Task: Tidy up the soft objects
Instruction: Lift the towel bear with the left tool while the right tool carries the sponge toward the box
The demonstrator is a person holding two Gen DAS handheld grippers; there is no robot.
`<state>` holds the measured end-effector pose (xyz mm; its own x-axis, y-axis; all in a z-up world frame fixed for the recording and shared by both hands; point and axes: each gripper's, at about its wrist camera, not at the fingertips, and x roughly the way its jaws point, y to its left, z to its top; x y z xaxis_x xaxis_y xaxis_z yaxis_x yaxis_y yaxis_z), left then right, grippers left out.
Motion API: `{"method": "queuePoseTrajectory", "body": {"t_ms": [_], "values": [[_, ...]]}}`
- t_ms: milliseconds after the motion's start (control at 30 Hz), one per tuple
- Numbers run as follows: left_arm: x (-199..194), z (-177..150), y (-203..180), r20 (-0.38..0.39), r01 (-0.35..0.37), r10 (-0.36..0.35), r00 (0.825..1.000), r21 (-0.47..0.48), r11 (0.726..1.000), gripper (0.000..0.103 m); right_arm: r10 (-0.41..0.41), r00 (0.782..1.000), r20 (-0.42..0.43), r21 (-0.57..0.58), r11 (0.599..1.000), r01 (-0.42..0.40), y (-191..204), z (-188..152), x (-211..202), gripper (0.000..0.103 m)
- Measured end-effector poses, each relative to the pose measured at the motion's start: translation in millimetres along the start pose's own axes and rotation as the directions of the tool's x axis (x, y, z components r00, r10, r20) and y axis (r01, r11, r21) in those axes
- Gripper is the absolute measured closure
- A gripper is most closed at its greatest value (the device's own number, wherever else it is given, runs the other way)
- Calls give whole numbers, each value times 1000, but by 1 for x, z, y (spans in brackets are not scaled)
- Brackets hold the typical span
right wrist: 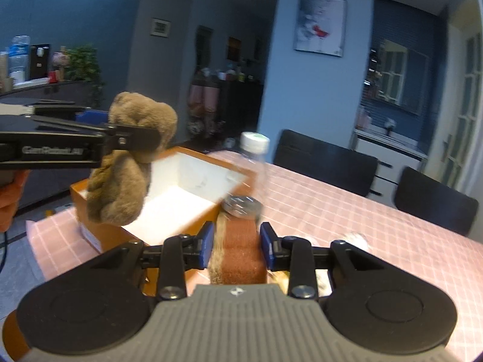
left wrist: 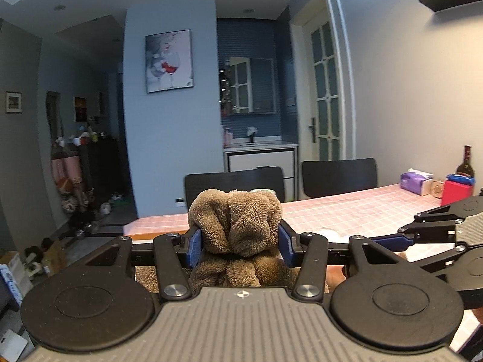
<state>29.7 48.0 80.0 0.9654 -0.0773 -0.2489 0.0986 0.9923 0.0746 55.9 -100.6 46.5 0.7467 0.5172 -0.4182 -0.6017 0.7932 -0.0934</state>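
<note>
My left gripper [left wrist: 239, 242] is shut on a fluffy brown cloth [left wrist: 235, 223], bunched up between the blue pads and held in the air. In the right wrist view the same brown cloth [right wrist: 126, 169] hangs from the left gripper [right wrist: 132, 138] over the near corner of an orange box [right wrist: 105, 232] with a white inside. My right gripper [right wrist: 237, 246] is shut on a reddish-brown soft item with a tan fringe [right wrist: 241, 250], held low over the pink checked table [right wrist: 347, 220], to the right of the box. The right gripper [left wrist: 404, 235] also shows at the right of the left wrist view.
A clear plastic bottle [right wrist: 252, 175] with a white cap stands just beyond the right gripper, beside the box. Two black chairs [right wrist: 326, 160] stand at the table's far side. A tissue pack [left wrist: 415, 181], a red box [left wrist: 455, 191] and a wine bottle [left wrist: 466, 163] stand at the table's far right.
</note>
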Motion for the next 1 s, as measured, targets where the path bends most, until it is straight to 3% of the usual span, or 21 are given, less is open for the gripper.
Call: {"method": "queuePoseTrajectory", "body": {"t_ms": [133,233,333,467,500,633,700,800,1000], "values": [[8,4,25,-29,-25,24,999,-32,999,46,47,999,-2,-18,999,-47,11,18,21,91],[18,1,41,-69,-55,52,996,-41,998,46,100,994,-41,3,995,-100,14,31,48,98],[23,-8,52,-96,-72,66,993,-59,996,46,100,992,-80,15,995,-99,13,36,72,98],[12,-22,52,-79,-26,19,997,-90,996,46,120,981,-150,30,993,-117,14,21,80,95],[9,-25,49,-79,-15,8,997,-83,996,46,125,977,-171,28,992,-122,14,15,80,91],[2,-33,41,-73,-5,2,997,-46,999,46,99,960,-260,79,994,-81,8,-15,73,51],[1,-32,40,-67,-11,9,998,-39,999,46,87,948,-307,125,991,-50,7,-28,67,41],[2,-32,40,-70,-12,10,998,-35,999,46,101,925,-366,203,979,-27,8,-48,57,7],[6,-30,38,-81,-10,8,997,-21,1000,46,142,848,-510,292,956,15,20,-78,59,5]]}}
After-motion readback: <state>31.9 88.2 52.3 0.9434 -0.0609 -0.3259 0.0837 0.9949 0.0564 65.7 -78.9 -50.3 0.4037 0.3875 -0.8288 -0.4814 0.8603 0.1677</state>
